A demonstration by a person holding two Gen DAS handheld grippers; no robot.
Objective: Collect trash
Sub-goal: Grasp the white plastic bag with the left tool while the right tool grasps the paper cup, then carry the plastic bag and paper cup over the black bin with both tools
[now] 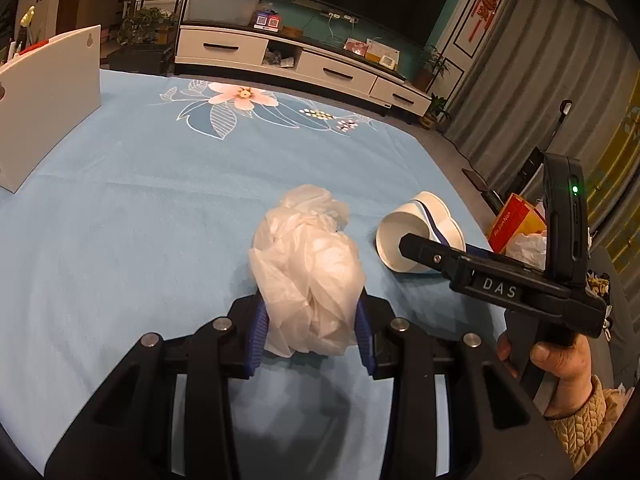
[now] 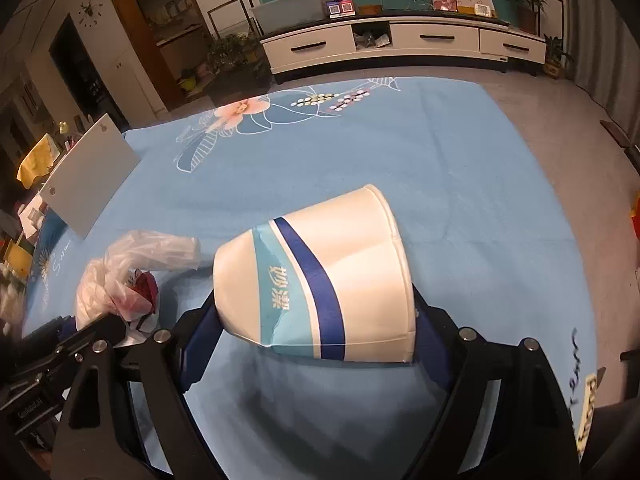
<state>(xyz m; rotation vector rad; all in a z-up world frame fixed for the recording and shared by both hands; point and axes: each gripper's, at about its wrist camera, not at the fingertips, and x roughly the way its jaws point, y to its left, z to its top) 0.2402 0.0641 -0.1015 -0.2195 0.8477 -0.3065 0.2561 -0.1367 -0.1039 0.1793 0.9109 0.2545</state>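
Cup point(image 2: 320, 276) on its side, mouth away

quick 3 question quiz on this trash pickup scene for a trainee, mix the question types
1. True or false: the paper cup stands upright on the blue cloth.
2. Which gripper has the crumpled plastic bag between its fingers? A) left gripper B) right gripper C) neither
3. Fill in: the stripe across the cup is dark ____.

Key
1. False: it lies on its side, between the right gripper's fingers.
2. A: the blue pads press into the bag from both sides.
3. Blue.
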